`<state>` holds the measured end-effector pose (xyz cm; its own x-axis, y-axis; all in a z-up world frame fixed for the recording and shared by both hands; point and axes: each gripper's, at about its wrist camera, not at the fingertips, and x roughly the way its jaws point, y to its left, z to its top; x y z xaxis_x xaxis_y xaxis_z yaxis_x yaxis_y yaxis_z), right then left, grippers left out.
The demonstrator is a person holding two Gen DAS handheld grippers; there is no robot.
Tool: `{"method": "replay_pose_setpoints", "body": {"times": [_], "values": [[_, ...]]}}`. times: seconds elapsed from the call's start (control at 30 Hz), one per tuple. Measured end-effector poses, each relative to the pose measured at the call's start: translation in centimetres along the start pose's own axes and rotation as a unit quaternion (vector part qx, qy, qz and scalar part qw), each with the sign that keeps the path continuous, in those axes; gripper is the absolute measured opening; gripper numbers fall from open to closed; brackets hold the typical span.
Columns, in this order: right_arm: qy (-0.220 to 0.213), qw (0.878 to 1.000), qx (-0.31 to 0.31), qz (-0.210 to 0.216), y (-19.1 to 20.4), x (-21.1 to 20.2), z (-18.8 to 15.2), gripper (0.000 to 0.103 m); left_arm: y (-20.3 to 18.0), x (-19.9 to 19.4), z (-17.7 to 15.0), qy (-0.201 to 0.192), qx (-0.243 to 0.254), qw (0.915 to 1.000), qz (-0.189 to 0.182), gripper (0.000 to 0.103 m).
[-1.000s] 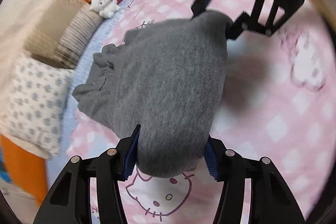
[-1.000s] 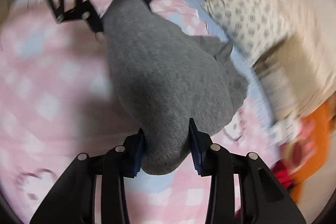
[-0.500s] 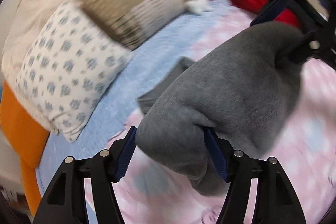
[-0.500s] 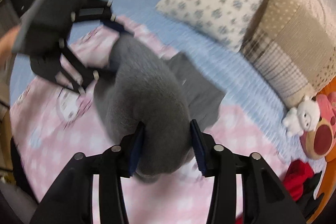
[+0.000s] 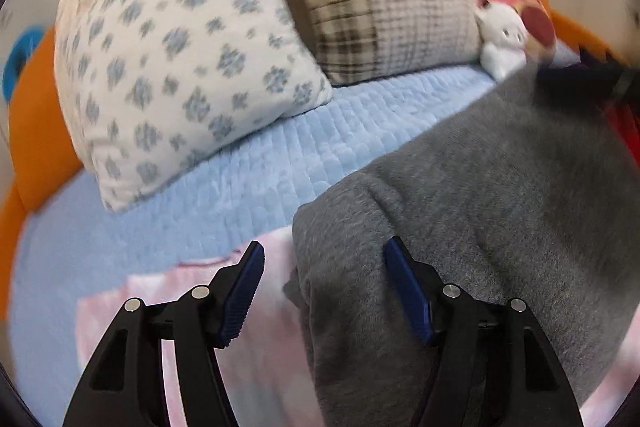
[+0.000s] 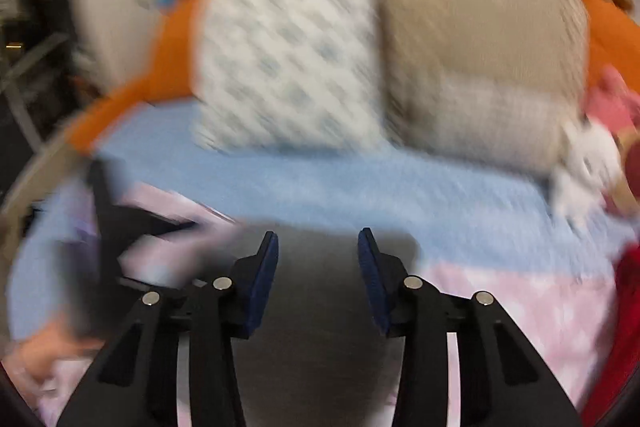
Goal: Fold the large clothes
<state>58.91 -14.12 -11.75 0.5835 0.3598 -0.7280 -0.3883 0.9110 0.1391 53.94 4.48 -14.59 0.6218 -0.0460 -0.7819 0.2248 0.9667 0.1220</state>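
In the left wrist view, at the far left edge there is a smooth orange cushion (image 5: 36, 131), curved like a rim. Next to it, in the upper left of the frame, leans a soft square pillow (image 5: 188, 67), white with small blue flower prints. In the upper middle stands a patchwork pillow (image 5: 384, 3) of brown dotted and checked cloth. Both rest on a light blue blanket (image 5: 256, 171) with a quilted, ribbed surface. At the upper right sits a small white plush toy (image 5: 502, 41), fluffy and round. The grey garment (image 5: 496, 211), thick and fleecy, fills the lower right of the frame and lies on a pink sheet (image 5: 260, 339). The left gripper (image 5: 326, 291) is wide open; its right blue ribbed pad lies against the garment, the left pad is apart from it, and nothing is clamped. In the right wrist view everything is strongly blurred. The right gripper (image 6: 318, 279) at the bottom centre has its fingers apart, with the grey cloth between and under them; I cannot tell if the pads press it.
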Motion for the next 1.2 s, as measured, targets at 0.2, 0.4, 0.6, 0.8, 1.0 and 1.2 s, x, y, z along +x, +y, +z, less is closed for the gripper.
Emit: {"method": "replay_pose_setpoints", "body": {"times": [0.2,0.4,0.6,0.8,1.0,1.2], "values": [[0.031,0.997,0.064,-0.029,-2.3,6.2,-4.1,0.033,1.3,-5.1,0.9,-0.047,-0.046,0.9978,0.003,0.062],[0.001,0.999,0.023,-0.023,1.1,6.6,-5.1,0.032,-2.8,-7.7,3.9,-0.067,-0.022,0.9975,-0.006,0.071],[-0.002,0.998,0.059,0.024,-0.4,6.0,-6.0,0.031,-0.8,2.5,-0.3,0.067,-0.156,0.9839,-0.055,0.064],[0.013,0.985,0.134,0.104,-4.3,3.2,-5.8,0.027,-0.3,3.1,-0.9,0.062,-0.189,0.9773,-0.074,0.065],[-0.011,0.968,0.198,0.155,-6.5,5.0,-9.3,0.027,0.1,3.4,-2.1,0.036,-0.209,0.9723,-0.099,0.065],[0.008,0.962,0.217,0.168,-6.3,1.9,-8.2,0.035,1.1,0.5,-2.1,0.019,-0.246,0.9614,-0.122,0.073]]}}
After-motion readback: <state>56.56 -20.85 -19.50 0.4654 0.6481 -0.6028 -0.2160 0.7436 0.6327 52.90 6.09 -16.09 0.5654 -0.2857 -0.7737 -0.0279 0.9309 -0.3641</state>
